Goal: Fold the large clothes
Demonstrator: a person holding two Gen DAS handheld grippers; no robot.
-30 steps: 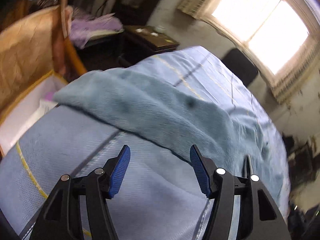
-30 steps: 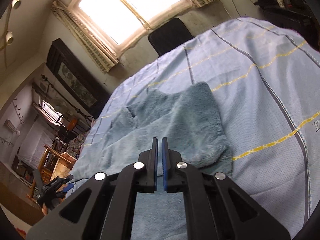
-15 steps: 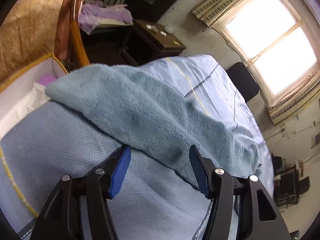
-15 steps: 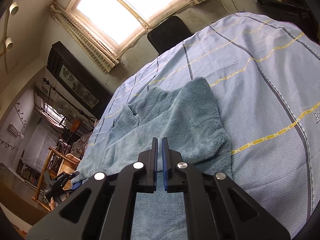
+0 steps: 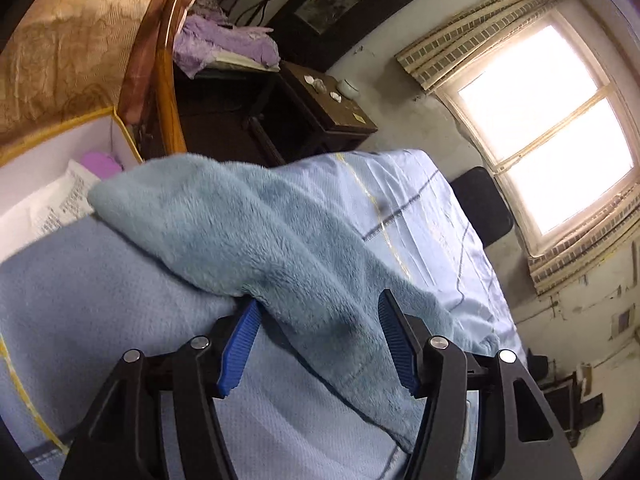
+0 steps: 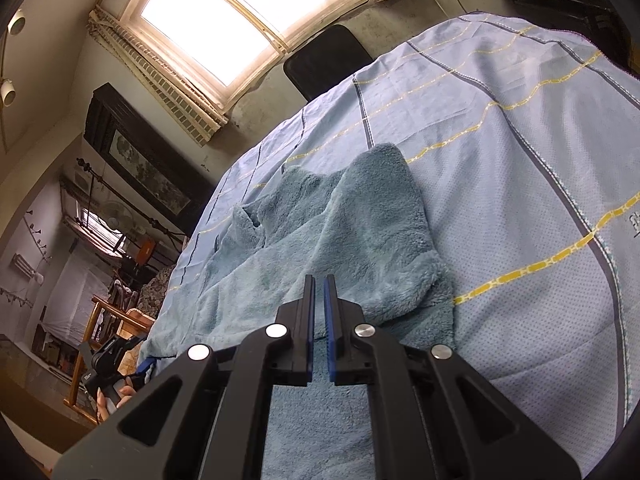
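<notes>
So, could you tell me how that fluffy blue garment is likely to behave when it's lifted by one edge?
The fluffy blue garment looks floppy: it lies in soft folds on the bedsheet, so it would probably sag. Its plush pile should grip well between the left gripper pads.

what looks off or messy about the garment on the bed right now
The fleece garment lies rumpled on the bedsheet: its far end is bunched into uneven folds, and one edge drapes loosely between the open left gripper.
</notes>
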